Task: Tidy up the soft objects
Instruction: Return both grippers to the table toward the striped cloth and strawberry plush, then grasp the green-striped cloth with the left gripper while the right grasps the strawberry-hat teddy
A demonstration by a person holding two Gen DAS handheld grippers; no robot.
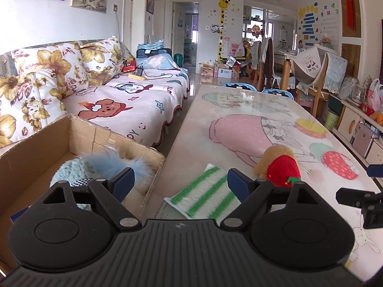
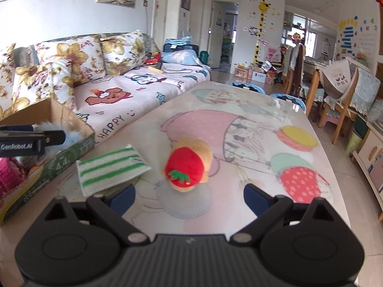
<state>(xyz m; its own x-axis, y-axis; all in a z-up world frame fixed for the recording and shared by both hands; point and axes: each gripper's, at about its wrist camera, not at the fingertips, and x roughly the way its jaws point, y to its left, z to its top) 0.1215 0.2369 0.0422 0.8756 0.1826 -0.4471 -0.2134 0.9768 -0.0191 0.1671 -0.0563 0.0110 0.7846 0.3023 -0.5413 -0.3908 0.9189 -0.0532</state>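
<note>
L fingers (image 1: 124,183) spread | ribbed striped cloth (image 1: 203,194) | round plush (image 2: 188,167) | cardboard box (image 1: 36,148)

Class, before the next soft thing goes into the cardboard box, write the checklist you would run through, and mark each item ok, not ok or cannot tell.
1. Right hand-held gripper open and empty: ok.
2. Left hand-held gripper open and empty: ok.
3. Plush toy lies free on the table, ahead of the right one: ok.
4. Striped cloth flat, touching nothing else: ok.
5. Box has room left: ok.
6. Fluffy blue thing fully inside: cannot tell.
</note>
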